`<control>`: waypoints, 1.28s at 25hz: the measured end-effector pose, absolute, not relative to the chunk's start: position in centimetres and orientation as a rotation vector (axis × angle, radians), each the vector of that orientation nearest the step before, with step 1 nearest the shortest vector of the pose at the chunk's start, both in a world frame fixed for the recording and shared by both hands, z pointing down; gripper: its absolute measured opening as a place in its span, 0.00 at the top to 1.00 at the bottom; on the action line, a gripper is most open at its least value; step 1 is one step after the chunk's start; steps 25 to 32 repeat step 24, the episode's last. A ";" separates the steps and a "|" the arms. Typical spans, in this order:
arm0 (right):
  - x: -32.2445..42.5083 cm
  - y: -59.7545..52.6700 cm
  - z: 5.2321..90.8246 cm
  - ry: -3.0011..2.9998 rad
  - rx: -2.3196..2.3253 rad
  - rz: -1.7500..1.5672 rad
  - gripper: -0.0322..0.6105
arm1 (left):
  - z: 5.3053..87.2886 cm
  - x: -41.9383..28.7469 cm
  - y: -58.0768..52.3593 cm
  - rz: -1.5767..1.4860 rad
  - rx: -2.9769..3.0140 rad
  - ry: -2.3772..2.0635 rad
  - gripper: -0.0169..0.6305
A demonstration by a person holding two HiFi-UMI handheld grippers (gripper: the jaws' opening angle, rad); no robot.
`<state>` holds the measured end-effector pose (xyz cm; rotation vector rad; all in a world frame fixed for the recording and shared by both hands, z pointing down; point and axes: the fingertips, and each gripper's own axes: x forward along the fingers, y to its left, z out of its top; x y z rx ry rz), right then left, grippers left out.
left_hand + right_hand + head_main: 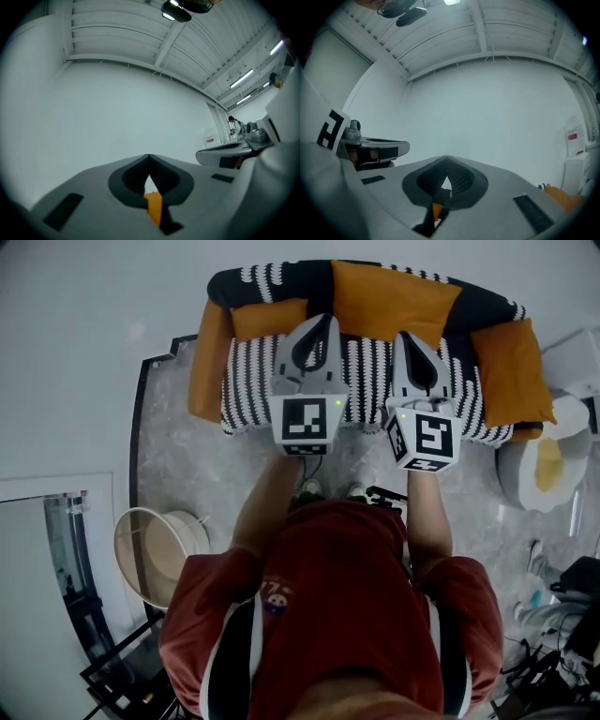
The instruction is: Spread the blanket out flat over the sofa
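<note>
A sofa (375,371) with a black-and-white striped cover stands ahead of me in the head view. An orange blanket (394,298) lies draped over the middle of its back, with orange cushions (511,367) at both ends. My left gripper (323,320) and right gripper (406,336) are held up side by side above the seat, both shut with nothing in them. The left gripper view looks past its closed tips (149,158) at a white wall and ceiling. The right gripper view shows the same beyond its closed tips (446,159). Slivers of orange show low behind each pair of jaws.
A grey rug (183,465) lies in front of the sofa. A round white basket (159,545) stands at the left and a white-and-yellow seat (548,465) at the right. Cables and gear (562,615) clutter the lower right; a black frame (122,676) is at the lower left.
</note>
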<state>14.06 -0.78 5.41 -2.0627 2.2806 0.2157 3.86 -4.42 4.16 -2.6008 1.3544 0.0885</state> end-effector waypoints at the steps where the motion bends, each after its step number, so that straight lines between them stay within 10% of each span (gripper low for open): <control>1: 14.0 -0.8 5.4 2.284 -2.073 0.227 0.93 | 4.1 3.9 -4.4 0.093 -2.602 1.352 0.95; 32: 12.1 -1.0 5.1 2.308 -2.088 0.277 0.93 | 4.8 2.1 -3.9 0.084 -2.602 1.365 0.95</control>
